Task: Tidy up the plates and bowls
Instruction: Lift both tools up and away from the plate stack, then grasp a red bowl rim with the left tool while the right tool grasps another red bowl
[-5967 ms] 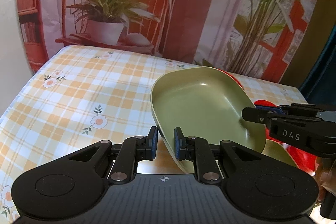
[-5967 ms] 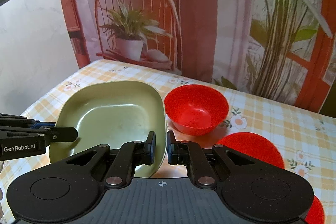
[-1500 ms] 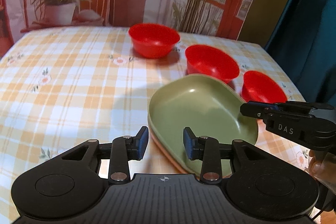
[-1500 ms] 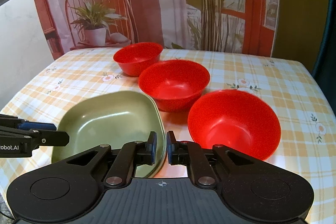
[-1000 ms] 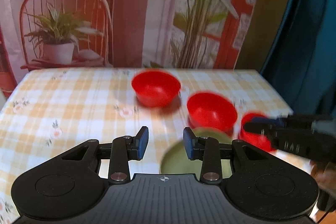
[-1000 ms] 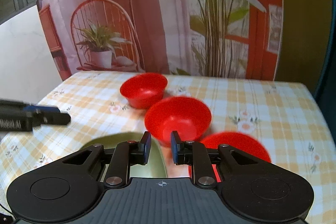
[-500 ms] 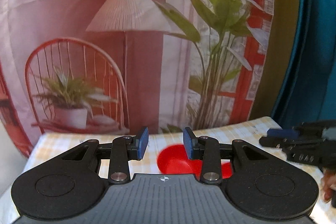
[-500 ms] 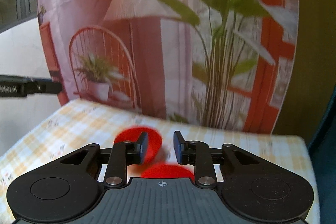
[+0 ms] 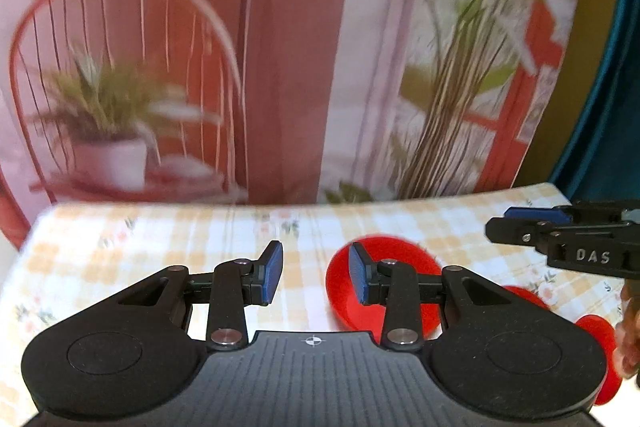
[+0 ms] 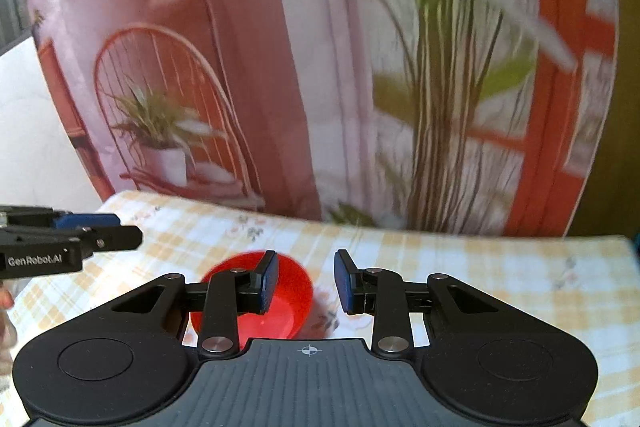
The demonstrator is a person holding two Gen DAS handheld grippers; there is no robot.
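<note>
My left gripper [image 9: 314, 277] is open and empty, held above the checked tablecloth [image 9: 160, 239]. A red bowl [image 9: 400, 259] sits just behind its right finger, and parts of two more red bowls [image 9: 528, 297] show at the lower right. My right gripper [image 10: 306, 281] is open and empty too. One red bowl [image 10: 290, 303] sits behind its left finger. Each gripper shows in the other's view: the right one [image 9: 560, 235] at the right edge, the left one [image 10: 68, 239] at the left edge. The green plate is out of view.
A printed backdrop [image 9: 280, 67] of a chair, potted plant and lamp hangs behind the table's far edge. A teal curtain [image 9: 612, 87] hangs at the right. A pale wall [image 10: 36, 147] stands to the left.
Both grippers let go of the green plate, opened, rose and tilted up. In the last half second both views dipped back down a little toward the table, and the right jaws opened wider.
</note>
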